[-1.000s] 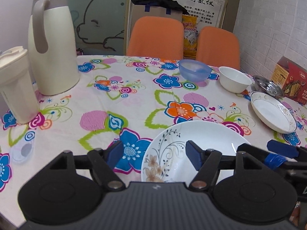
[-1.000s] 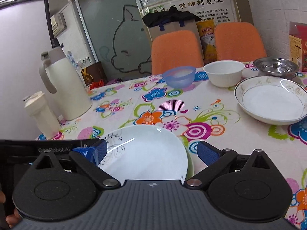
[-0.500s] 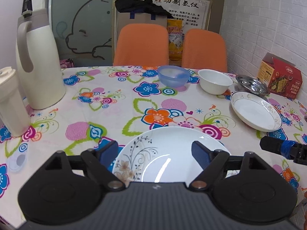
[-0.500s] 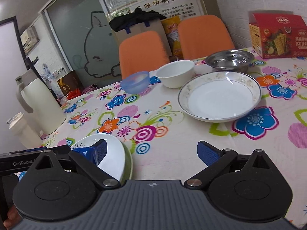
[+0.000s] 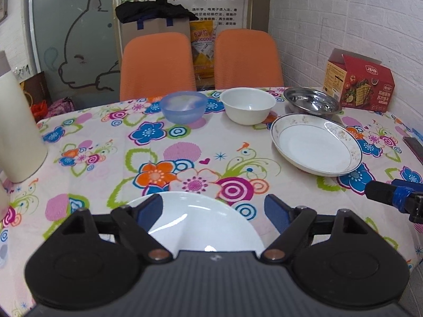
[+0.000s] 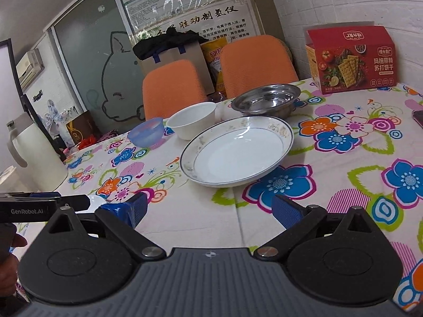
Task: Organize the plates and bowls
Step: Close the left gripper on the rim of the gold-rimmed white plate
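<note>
A plain white plate [image 5: 201,222] lies on the flowered tablecloth at the near edge. My left gripper [image 5: 211,208] stands open over it, one blue pad on either side of its far rim. Farther right sits a gold-rimmed deep plate [image 5: 316,146] [image 6: 238,150]. My right gripper [image 6: 211,207] is open just short of that plate, with nothing between its fingers. Behind it stand a blue bowl [image 6: 146,132], a white bowl [image 6: 194,120] and a steel bowl [image 6: 267,100]. In the right wrist view only a sliver of the white plate [image 6: 96,200] shows behind the left gripper's finger.
A red cracker box [image 6: 351,58] stands at the back right by the brick wall. A cream thermos jug [image 5: 15,132] is at the left. A dark phone [image 6: 417,117] lies at the right edge. Two orange chairs [image 5: 158,63] stand behind the table.
The right gripper has swung right, away from the white plate, and now faces the gold-rimmed plate. The left gripper has turned right and moved forward over the white plate. Both stay open.
</note>
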Available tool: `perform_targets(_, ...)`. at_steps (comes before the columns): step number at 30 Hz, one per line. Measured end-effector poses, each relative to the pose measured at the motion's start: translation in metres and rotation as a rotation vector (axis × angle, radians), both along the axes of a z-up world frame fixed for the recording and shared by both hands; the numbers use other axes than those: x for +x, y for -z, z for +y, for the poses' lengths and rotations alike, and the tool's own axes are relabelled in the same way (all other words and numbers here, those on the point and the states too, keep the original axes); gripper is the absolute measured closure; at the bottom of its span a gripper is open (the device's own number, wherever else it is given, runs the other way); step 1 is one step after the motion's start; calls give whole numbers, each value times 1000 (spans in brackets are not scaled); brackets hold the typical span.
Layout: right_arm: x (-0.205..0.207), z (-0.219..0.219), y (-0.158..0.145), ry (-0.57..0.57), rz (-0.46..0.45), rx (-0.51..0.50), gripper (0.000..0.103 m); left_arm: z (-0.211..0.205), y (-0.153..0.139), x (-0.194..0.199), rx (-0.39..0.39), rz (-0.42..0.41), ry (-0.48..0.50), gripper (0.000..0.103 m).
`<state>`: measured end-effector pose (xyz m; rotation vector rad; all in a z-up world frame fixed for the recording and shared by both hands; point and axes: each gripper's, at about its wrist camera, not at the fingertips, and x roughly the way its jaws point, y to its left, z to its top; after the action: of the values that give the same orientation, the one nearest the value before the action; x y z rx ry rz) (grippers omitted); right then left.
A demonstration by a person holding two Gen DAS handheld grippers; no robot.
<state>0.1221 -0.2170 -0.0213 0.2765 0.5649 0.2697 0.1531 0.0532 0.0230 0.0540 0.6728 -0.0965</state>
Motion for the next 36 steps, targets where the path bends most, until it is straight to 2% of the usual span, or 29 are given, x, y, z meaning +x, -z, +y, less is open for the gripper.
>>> perform_targets(4, 13, -19, 2, 13, 0, -10, 15, -25, 0, 24, 16, 29, 38, 20)
perform_targets(11, 70, -47, -1, 52, 19, -93, 15, -62, -2, 100, -91, 113, 118, 20)
perform_targets(19, 137, -26, 22, -42, 102, -207, 15, -87, 37, 188, -147, 260, 93, 20)
perform_targets(25, 150, -16, 33, -77, 137, -213, 15, -99, 52, 202, -129, 286, 112, 21)
perform_targets(29, 150, -3, 37, -92, 111, -301, 13, -102, 53, 202, -102, 264, 119, 22)
perform_targets(33, 146, -1, 39, -82, 84, -288, 12, -107, 55, 198, -62, 241, 122, 22)
perform_targets(36, 146, 1, 39, -68, 82, -287, 12, -107, 55, 198, -67, 238, 117, 22)
